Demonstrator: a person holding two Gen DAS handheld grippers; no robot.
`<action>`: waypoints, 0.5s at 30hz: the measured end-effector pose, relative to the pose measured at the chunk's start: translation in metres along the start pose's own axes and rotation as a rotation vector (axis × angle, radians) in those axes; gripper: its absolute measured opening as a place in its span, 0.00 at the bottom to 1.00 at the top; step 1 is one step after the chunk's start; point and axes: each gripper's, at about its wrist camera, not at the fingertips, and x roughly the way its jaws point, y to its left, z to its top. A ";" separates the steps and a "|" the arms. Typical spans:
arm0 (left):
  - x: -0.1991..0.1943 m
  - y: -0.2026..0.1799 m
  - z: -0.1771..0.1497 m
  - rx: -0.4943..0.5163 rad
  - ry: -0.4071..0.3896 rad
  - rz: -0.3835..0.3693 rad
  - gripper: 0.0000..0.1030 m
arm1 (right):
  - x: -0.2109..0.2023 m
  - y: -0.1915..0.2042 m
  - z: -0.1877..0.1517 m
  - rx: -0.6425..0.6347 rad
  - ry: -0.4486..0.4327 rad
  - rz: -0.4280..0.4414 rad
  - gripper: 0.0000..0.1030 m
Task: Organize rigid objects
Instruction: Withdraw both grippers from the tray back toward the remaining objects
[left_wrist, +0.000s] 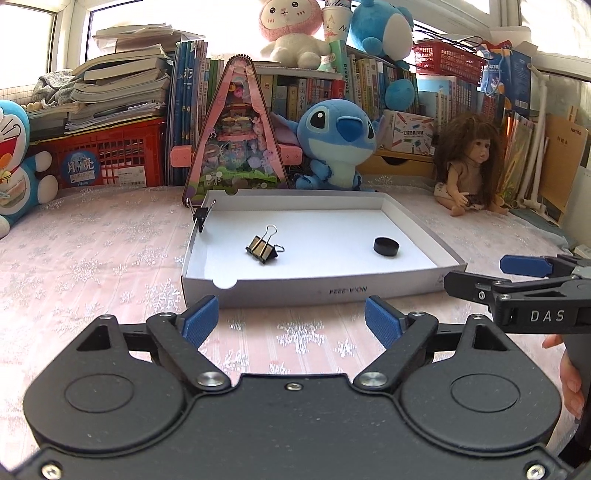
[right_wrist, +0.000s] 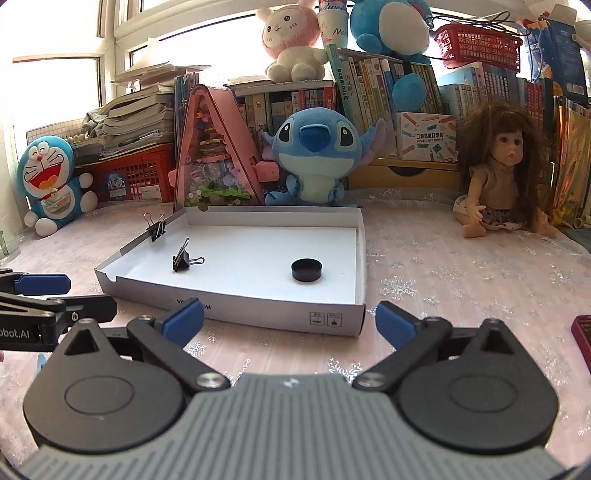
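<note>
Cardboard tray (left_wrist: 325, 286) sits on my snowflake-patterned counter (left_wrist: 92, 266), and I place everything against it. Inside, a loose binder clip (left_wrist: 263, 246) lies toward the left wall, a black round cap (left_wrist: 386, 246) lies toward the right, and a second binder clip (left_wrist: 201, 216) is clamped on the left rim. My left tool (left_wrist: 291, 321) hovers just short of the tray's near wall, jaws wide and empty. My right tool (right_wrist: 290, 319) hovers off the near right corner, jaws spread wide, nothing between them.
</note>
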 end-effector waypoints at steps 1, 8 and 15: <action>-0.003 0.000 -0.004 0.000 -0.002 -0.002 0.83 | -0.003 0.002 -0.003 -0.009 -0.006 -0.002 1.00; -0.014 0.006 -0.024 -0.016 0.001 -0.013 0.83 | -0.016 0.014 -0.022 -0.098 -0.025 -0.012 1.00; -0.024 0.006 -0.042 -0.005 0.003 -0.011 0.83 | -0.032 0.013 -0.044 -0.111 -0.022 -0.017 1.00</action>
